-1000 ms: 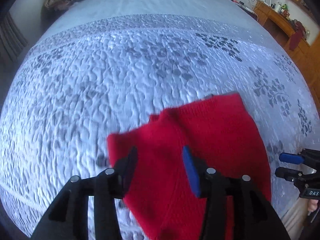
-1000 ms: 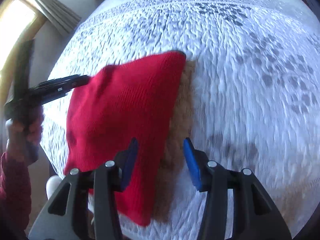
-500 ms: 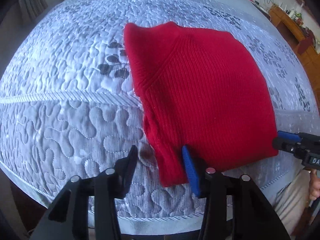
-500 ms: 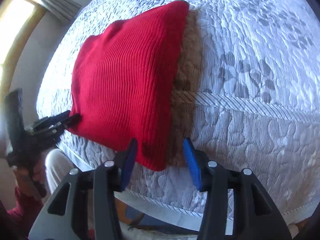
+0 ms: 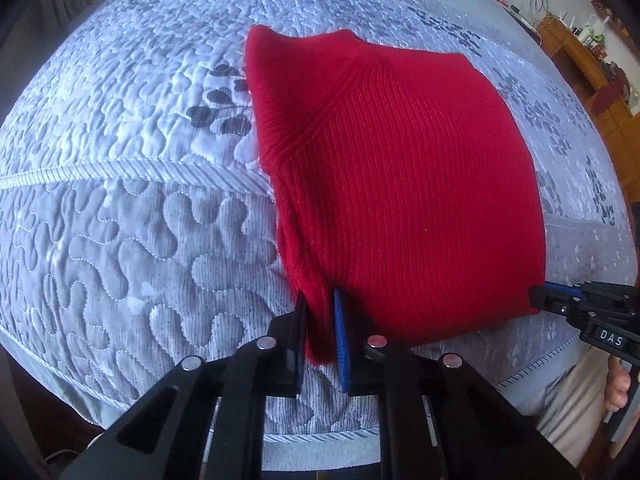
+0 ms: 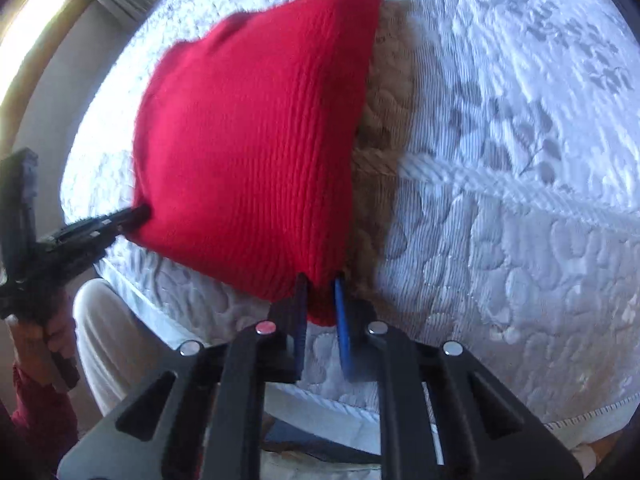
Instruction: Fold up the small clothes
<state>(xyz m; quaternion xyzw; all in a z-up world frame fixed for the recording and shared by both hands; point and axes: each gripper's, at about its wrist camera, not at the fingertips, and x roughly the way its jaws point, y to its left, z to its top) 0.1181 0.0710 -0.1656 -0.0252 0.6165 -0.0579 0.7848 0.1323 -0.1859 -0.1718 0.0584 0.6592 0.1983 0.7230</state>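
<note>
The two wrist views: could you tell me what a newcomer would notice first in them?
A bright red knitted garment lies on the pale quilted bedspread near its front edge. The left gripper and right gripper, jaws just closing, each pinch a near corner.

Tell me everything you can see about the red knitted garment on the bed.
The red knitted garment is a bright red ribbed knit, folded into a rough rectangle, with a diagonal seam near one far corner. It lies flat on the quilted bedspread close to its near edge. The left gripper and right gripper have just been closing their jaws, and each now pinches a near corner.
</note>
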